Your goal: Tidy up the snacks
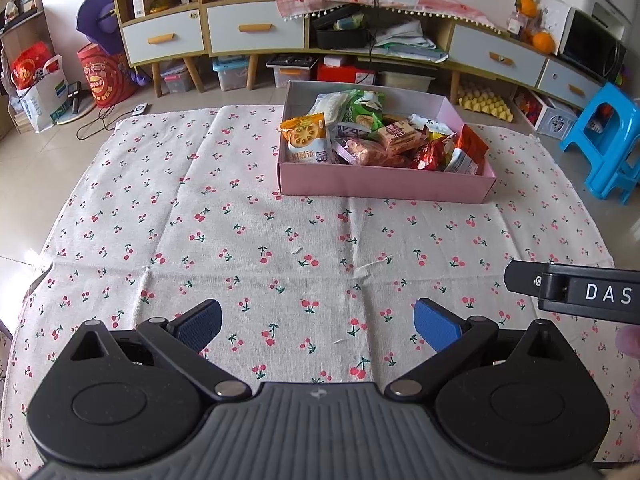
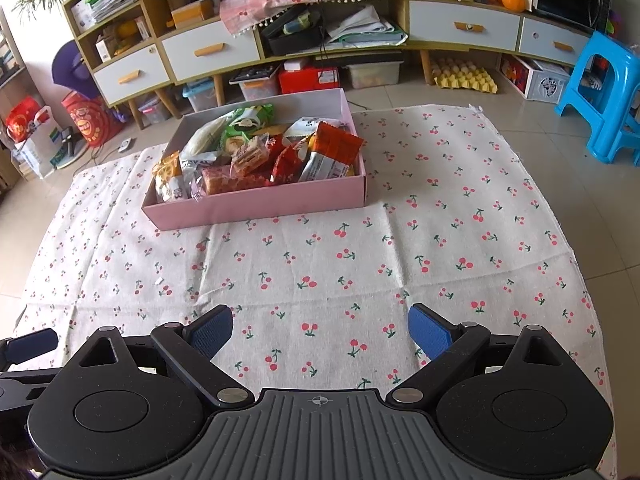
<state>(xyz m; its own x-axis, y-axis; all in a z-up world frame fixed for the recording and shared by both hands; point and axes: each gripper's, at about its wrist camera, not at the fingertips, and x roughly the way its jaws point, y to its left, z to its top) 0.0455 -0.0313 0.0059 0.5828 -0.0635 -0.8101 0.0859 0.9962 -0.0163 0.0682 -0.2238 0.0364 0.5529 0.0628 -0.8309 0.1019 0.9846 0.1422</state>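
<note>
A pink box (image 1: 384,188) (image 2: 256,204) sits on the cherry-print cloth (image 1: 240,240) (image 2: 440,220), holding several snack packets: an orange biscuit pack (image 1: 306,140) (image 2: 168,178), a green pack (image 1: 362,108) (image 2: 246,120), a red pack (image 1: 470,148) (image 2: 336,148). My left gripper (image 1: 318,324) is open and empty, low over the cloth, well short of the box. My right gripper (image 2: 320,330) is open and empty, also near the cloth's front. Part of the right gripper (image 1: 568,288) shows at the right of the left wrist view.
Low cabinet with drawers (image 1: 256,32) (image 2: 460,26) stands behind, with storage bins (image 1: 230,74) underneath. A blue plastic stool (image 1: 608,140) (image 2: 600,96) stands to the right. Bags (image 1: 40,88) stand at the left. Small white scraps (image 1: 376,264) lie on the cloth.
</note>
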